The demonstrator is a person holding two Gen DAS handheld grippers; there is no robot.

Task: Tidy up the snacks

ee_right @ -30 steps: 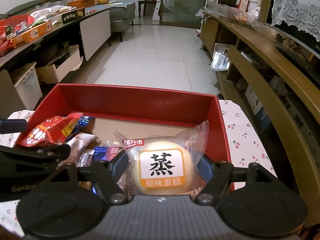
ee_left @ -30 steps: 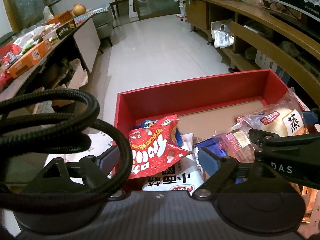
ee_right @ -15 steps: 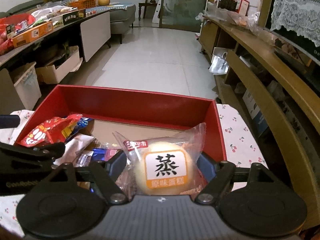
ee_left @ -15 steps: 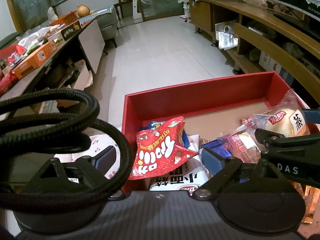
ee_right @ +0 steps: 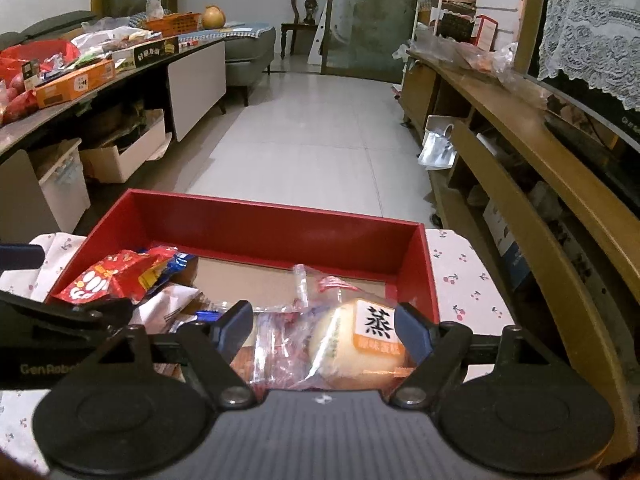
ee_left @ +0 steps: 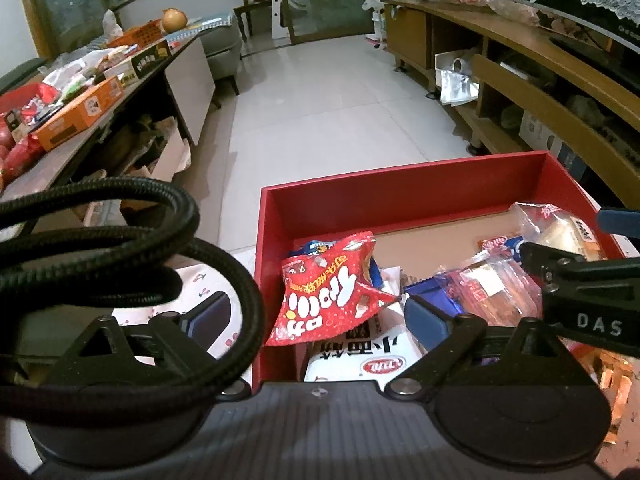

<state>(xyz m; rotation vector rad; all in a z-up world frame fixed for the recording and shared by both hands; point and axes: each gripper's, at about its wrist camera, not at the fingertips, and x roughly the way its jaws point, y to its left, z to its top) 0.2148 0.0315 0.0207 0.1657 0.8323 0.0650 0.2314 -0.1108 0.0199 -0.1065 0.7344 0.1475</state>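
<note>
A red box (ee_left: 400, 200) (ee_right: 280, 224) holds several snack packs. A red snack bag (ee_left: 328, 288) (ee_right: 112, 276) stands at its left end, over a white noodle pack (ee_left: 360, 356). My left gripper (ee_left: 316, 316) is open, its jaws apart on either side of the red bag without pinching it. A steamed cake in a clear wrapper (ee_right: 360, 340) (ee_left: 560, 228) lies at the box's right end. My right gripper (ee_right: 324, 328) is open around the cake, which rests tilted in the box. Clear-wrapped red snacks (ee_left: 492, 288) lie in the middle.
The box stands on a cherry-print cloth (ee_right: 460, 268). A black cable (ee_left: 120, 248) loops at the left of the left wrist view. A cluttered counter (ee_right: 80, 76) runs along the left, wooden shelving (ee_right: 520, 128) along the right, tiled floor (ee_right: 312, 152) ahead.
My right gripper has opened and let go of the steamed cake, which dropped into the box's right end. My left gripper has drawn back and to the left a little.
</note>
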